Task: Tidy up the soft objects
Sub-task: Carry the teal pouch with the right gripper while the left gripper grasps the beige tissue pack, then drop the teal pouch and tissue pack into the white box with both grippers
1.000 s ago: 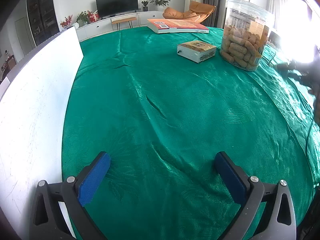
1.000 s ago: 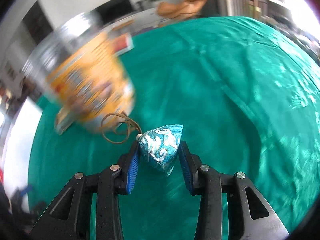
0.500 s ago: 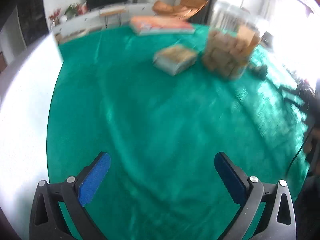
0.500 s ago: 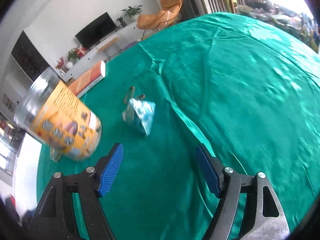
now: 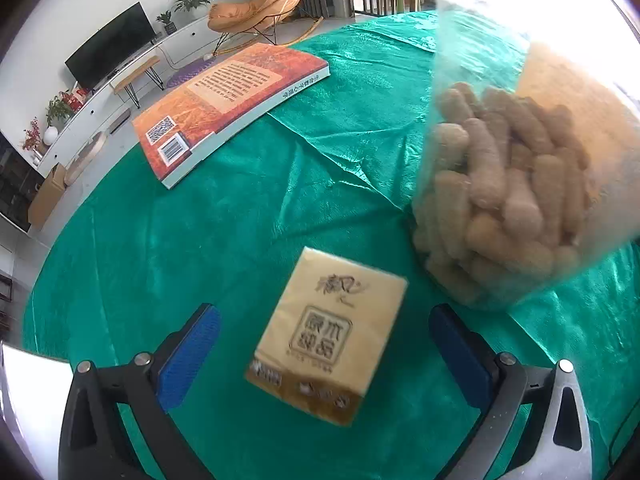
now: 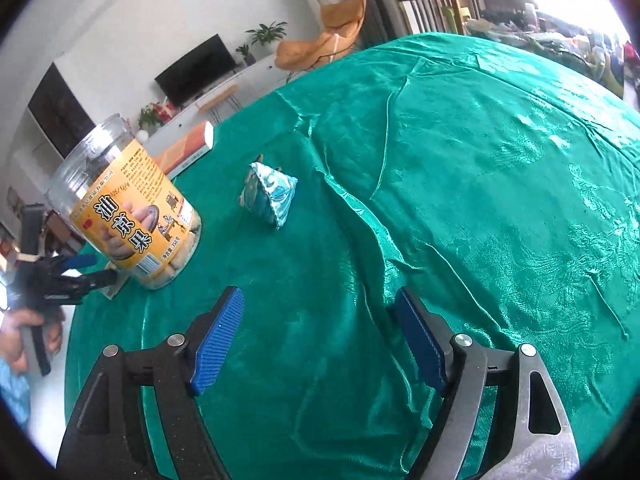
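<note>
A tan tissue pack [image 5: 332, 360] lies flat on the green cloth beside the snack jar [image 5: 520, 184]. My left gripper [image 5: 320, 316] points down over the pack, one blue pad on each side. Its jaws are closing, and gaps still show between pads and pack. A small blue-and-white patterned pouch [image 6: 270, 194] rests on the cloth, well ahead of my right gripper [image 6: 319, 294]. The right jaws are opening with only cloth between them. The right wrist view also catches the left gripper [image 6: 96, 269] at the far left, by the jar [image 6: 128, 208].
An orange book [image 5: 228, 104] lies at the far side of the table, its edge also visible as the book [image 6: 188, 152] behind the jar. The green cloth [image 6: 480, 160] is wrinkled to the right. A hand [image 6: 36, 336] holds the left gripper.
My left gripper swept across the table to the tissue pack by the jar. My right gripper let go of the pouch and drew back; the pouch now lies on the cloth.
</note>
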Motion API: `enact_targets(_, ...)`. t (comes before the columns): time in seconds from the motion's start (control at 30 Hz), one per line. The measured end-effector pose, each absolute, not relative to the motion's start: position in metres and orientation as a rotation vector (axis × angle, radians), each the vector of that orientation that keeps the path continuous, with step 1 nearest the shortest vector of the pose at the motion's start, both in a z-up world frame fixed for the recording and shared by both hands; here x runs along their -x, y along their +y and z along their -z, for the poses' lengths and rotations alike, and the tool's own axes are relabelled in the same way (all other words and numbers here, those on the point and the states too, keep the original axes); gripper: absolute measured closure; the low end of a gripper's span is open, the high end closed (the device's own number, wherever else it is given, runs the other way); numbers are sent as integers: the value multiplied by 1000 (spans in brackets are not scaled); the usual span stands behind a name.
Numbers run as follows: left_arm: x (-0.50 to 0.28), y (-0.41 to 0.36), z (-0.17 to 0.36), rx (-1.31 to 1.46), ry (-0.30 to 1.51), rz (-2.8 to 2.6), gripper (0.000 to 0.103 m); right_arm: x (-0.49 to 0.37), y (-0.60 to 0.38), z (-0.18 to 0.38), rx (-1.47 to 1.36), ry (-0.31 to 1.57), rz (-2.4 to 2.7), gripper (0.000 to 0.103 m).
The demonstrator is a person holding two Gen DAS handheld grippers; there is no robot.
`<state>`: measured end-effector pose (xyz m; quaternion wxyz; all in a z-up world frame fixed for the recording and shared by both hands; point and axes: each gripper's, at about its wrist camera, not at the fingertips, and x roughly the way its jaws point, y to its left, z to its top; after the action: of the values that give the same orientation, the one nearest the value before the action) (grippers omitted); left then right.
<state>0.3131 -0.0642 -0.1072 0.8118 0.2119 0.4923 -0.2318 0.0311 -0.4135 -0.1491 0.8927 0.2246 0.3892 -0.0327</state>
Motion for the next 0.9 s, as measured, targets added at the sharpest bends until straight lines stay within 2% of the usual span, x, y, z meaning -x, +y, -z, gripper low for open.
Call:
enact_targets(0.03,-315,-63,109,-438,1058,494,41,-31,-414,149,-469,807,66,22)
enact_targets(0.07,-319,-59,112,-404,1089,490,44,-32,-413,149,-470,810,65,22)
enact_targets(0.23,-319,-30,103,-206,1087,447,45,-46,-409,144,-474,815,39,21)
enact_targets(0.37,-318,-7,86,-69,1082,413,45,-107,-399,127,-386,860,-16,24)
enact_targets(0.4,-317,-2,80,-39,1081,419,45,-125,-392,123,-332,874,-40,30)
enact_targets(0.47,-316,5,66,-13,1065,416,45,-160,-378,130,-195,1004,-46,63)
enact_targets(0.5,-315,8,57,-15,1050,413,45,-171,-374,133,-141,1044,-30,71)
enact_targets(0.6,-310,17,34,-11,1015,425,45,-191,-382,119,-156,1065,-18,73)
enact_targets(0.67,-302,23,17,-5,989,432,45,-197,-396,92,-236,995,-16,73)
enact_targets(0.9,-268,67,-55,71,893,448,45,-206,-366,-31,-265,791,-122,73)
